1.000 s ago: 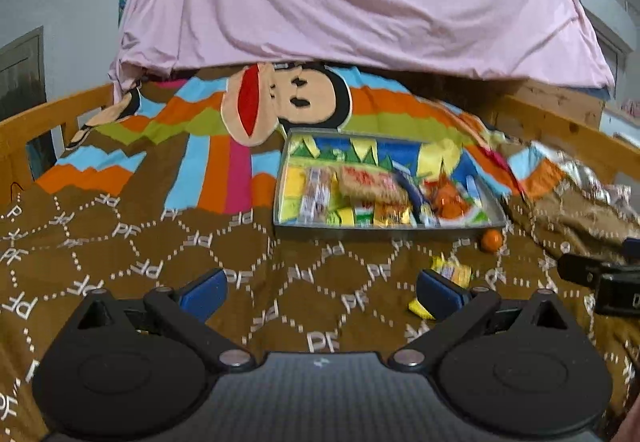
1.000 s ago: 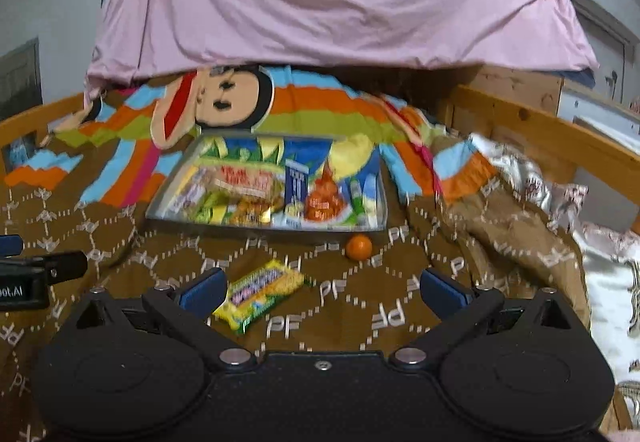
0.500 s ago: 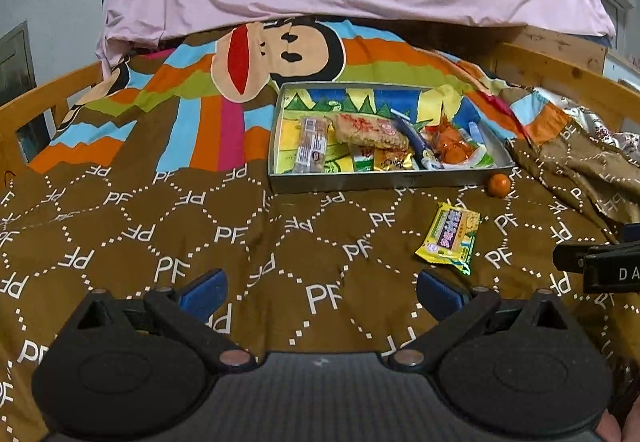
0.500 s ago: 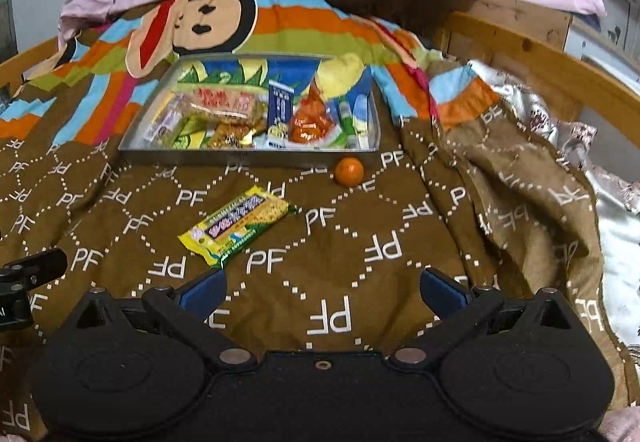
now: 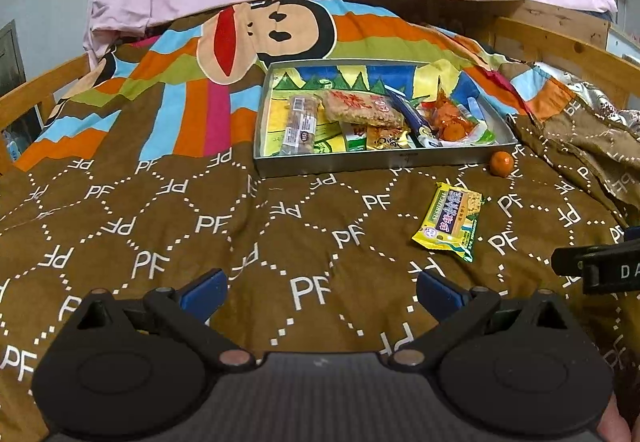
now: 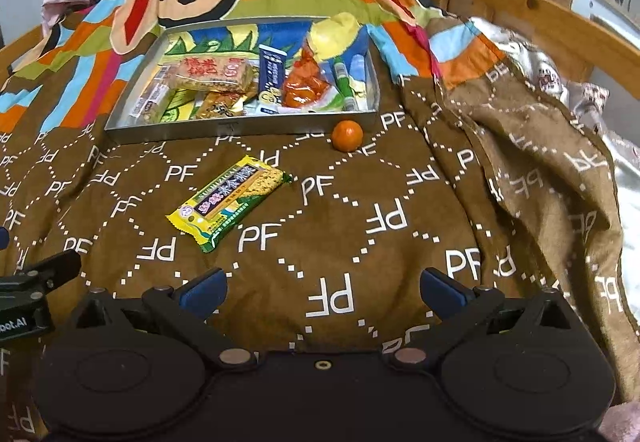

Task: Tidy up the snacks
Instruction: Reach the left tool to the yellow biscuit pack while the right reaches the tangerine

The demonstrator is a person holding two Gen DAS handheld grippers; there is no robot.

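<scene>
Blanket [image 5: 168, 202], brown with a PF print, now fills more of both views than a second ago; both cameras have tipped down and drawn closer. Tray [image 5: 376, 161] sits mid-blanket, packed with wrapped snacks, same spot as before. Yellow bar [image 6: 228, 202] lies flat on the blanket just in front of the tray, unmoved. Orange [image 6: 347, 135] rests almost against the tray's front right corner. Left gripper [image 5: 322, 288] spread wide, empty; bar ahead and to its right. Right gripper [image 6: 323, 288] also wide, empty; bar ahead-left, orange straight ahead, both well apart from its fingers.
</scene>
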